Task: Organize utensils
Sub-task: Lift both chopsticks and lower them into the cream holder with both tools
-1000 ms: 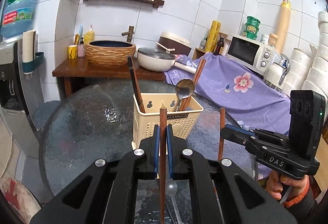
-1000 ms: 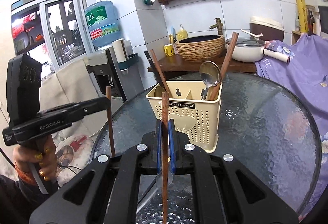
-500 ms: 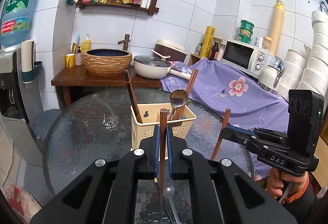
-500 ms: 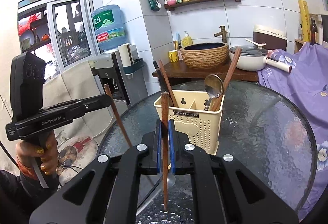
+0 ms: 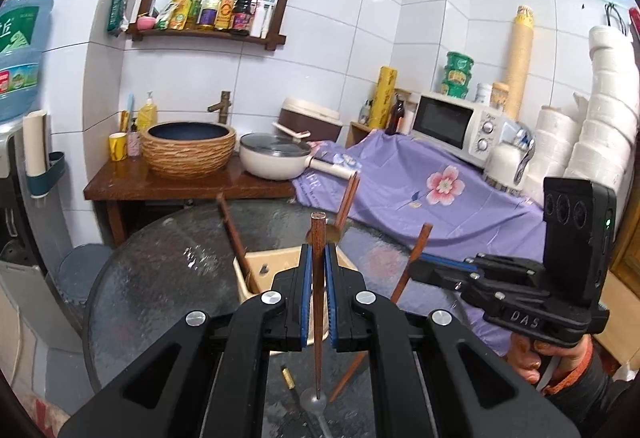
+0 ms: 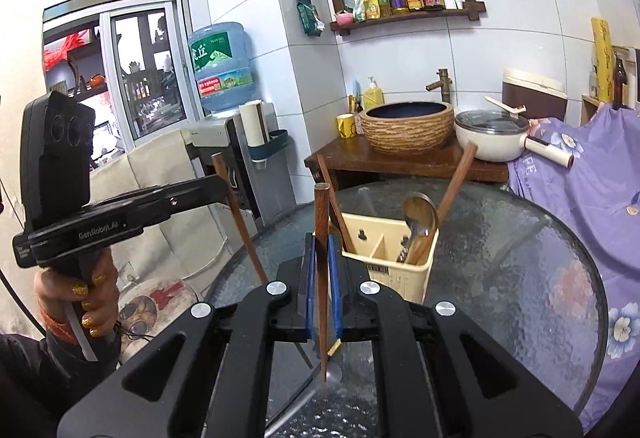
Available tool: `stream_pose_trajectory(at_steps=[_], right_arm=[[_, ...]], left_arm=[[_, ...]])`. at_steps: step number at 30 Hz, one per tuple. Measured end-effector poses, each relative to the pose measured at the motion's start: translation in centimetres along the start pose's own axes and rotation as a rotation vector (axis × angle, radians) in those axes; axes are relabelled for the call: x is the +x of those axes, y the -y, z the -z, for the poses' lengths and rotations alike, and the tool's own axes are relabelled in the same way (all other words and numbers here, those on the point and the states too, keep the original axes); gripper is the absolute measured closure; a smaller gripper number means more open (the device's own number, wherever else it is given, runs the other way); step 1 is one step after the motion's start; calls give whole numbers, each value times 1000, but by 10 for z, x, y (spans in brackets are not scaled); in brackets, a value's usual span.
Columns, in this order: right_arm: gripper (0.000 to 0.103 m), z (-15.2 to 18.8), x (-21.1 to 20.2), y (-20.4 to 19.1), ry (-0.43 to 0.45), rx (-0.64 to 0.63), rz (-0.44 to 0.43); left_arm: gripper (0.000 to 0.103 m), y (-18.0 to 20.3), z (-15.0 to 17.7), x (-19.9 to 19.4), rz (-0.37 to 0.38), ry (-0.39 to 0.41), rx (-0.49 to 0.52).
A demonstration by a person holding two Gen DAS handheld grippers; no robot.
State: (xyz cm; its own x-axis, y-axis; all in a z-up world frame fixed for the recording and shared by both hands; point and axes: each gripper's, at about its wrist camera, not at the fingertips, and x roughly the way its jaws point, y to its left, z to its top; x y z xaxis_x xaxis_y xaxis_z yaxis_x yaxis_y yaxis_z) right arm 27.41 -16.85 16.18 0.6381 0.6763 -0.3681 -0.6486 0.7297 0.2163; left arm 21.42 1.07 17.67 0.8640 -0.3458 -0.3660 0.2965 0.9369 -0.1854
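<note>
- Standing upright in each gripper is one brown chopstick: the left chopstick (image 5: 318, 302) pinched between the left gripper's (image 5: 318, 302) blue fingers (image 5: 306, 298), the right chopstick (image 6: 321, 278) clamped the same way in the right gripper (image 6: 322, 290).
- Both sticks hang above the glass counter (image 6: 520, 258), tips down near a clear spoon (image 5: 314, 404) lying on it.
- Just beyond the fingers sits the cream holder (image 6: 394, 258); two dark chopsticks lean out of it, and a metal spoon (image 6: 420, 217) stands in its right compartment.
- In the left view the right gripper holds its stick tilted, to the right of the holder.
- Behind the counter: wooden stand with woven basin (image 5: 188, 147), white pot (image 5: 276, 155), purple cloth (image 5: 420, 205), microwave (image 5: 452, 125).
</note>
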Motion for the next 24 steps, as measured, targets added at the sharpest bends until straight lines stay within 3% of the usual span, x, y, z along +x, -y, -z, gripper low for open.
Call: stream_pose_trajectory(at_steps=[8, 14, 19, 24], right_arm=[[96, -70, -13, -1, 91, -39, 19], [96, -119, -8, -5, 169, -84, 86], [96, -128, 11, -2, 191, -125, 166], [96, -104, 41, 17, 149, -99, 207]], left_arm=[[96, 10, -64, -8, -12, 98, 37], [96, 12, -105, 6, -88, 150, 36], [96, 2, -108, 34, -135, 127, 14], [96, -15, -85, 69, -162, 58, -24]])
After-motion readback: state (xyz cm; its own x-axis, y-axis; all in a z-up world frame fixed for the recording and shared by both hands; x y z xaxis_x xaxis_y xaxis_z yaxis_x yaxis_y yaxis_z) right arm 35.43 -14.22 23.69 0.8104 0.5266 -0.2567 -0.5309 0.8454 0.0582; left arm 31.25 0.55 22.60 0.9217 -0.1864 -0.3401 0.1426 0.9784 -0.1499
